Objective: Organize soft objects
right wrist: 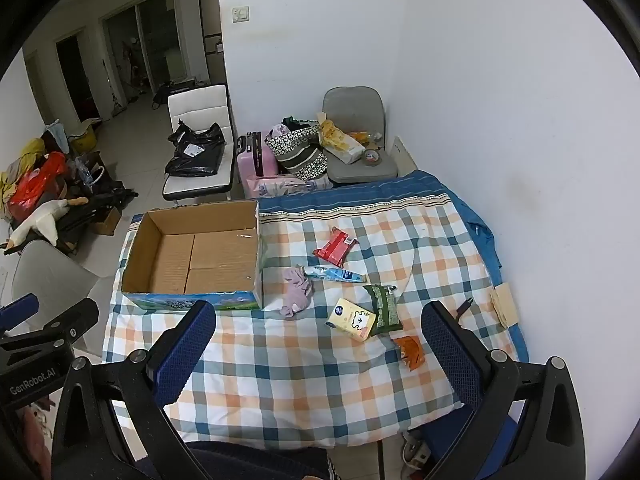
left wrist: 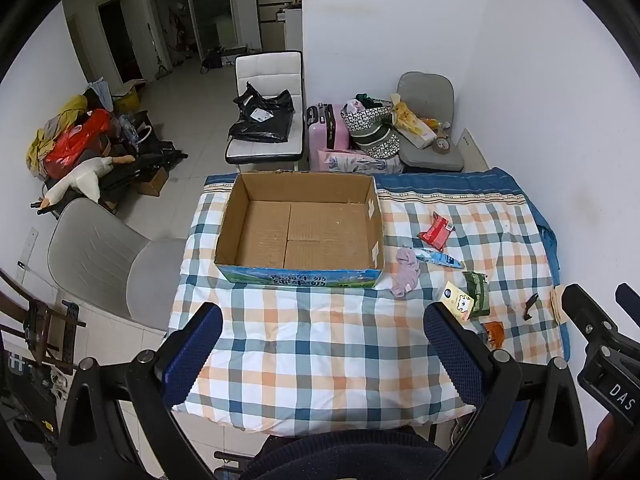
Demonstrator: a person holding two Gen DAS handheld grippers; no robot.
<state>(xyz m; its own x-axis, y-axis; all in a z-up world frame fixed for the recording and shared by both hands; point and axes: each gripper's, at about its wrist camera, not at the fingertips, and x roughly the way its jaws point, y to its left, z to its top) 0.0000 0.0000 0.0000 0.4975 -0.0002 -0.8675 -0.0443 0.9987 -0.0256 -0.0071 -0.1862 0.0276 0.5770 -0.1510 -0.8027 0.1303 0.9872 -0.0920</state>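
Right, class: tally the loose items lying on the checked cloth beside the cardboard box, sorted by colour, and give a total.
Red packet: 1
Purple cloth: 1
Blue-and-white pouch: 1
Green packet: 1
Yellow tissue pack: 1
Orange packet: 1
Black clip: 1
Tan pad at the cloth's edge: 1
Total: 8

Matt corrugated cardboard box (left wrist: 300, 232); soft checked cloth quilt (left wrist: 320, 352); glossy red plastic packet (right wrist: 335, 249)

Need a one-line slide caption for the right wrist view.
Open right gripper above checked cloth; empty cardboard box left, soft packets and purple cloth scattered right.
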